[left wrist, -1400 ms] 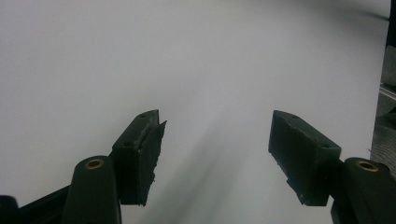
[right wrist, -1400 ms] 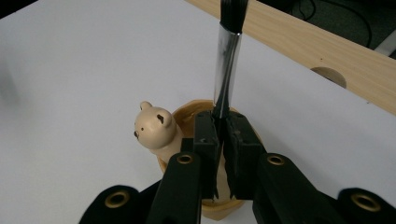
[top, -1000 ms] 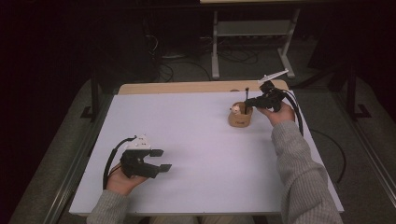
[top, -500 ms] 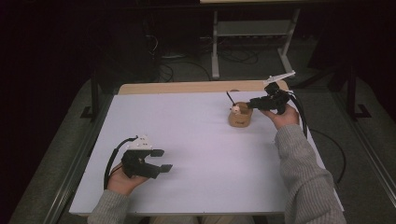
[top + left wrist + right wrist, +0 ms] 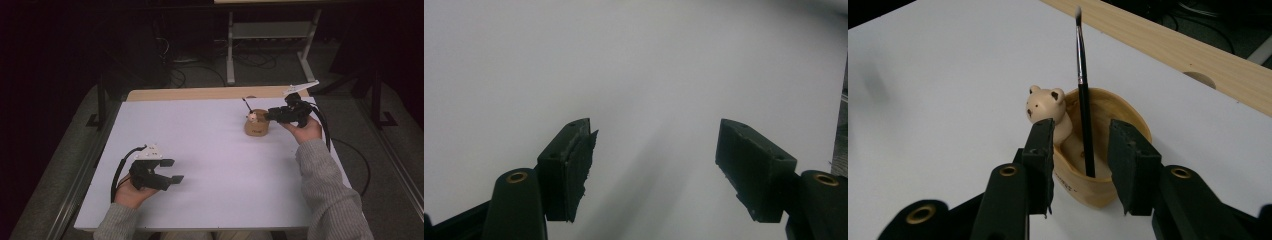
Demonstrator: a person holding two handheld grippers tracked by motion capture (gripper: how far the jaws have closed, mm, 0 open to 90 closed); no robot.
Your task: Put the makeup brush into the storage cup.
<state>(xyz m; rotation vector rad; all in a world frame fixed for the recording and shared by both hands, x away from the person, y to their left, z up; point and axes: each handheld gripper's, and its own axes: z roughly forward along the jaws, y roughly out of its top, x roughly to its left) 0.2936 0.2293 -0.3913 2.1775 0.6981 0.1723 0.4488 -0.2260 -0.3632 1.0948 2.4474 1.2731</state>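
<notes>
A tan wooden cup (image 5: 256, 127) with a small bear figure (image 5: 1045, 106) on its rim stands at the table's far right. A thin black paintbrush (image 5: 1083, 90) stands in it, leaning against the rim, tip up (image 5: 246, 103). My right gripper (image 5: 270, 116) is just right of the cup, pointing at it. Its jaws have just been opening; in the right gripper view (image 5: 1082, 131) the brush stands free in the gap between them, touching neither pad. My left gripper (image 5: 172, 171) rests low at the near left, open over bare white table (image 5: 656, 145).
The white table (image 5: 210, 145) has a pale wooden strip (image 5: 200, 93) along its far edge, with a round hole (image 5: 1198, 79) in it. Beyond, on the dark floor, stand a metal frame (image 5: 235, 50) and loose cables. A black cable (image 5: 325, 130) trails from the right gripper.
The right gripper has drawn back to the right, away from the cup, and its jaws have spread. The brush stays standing in the cup. The left gripper has kept still.
</notes>
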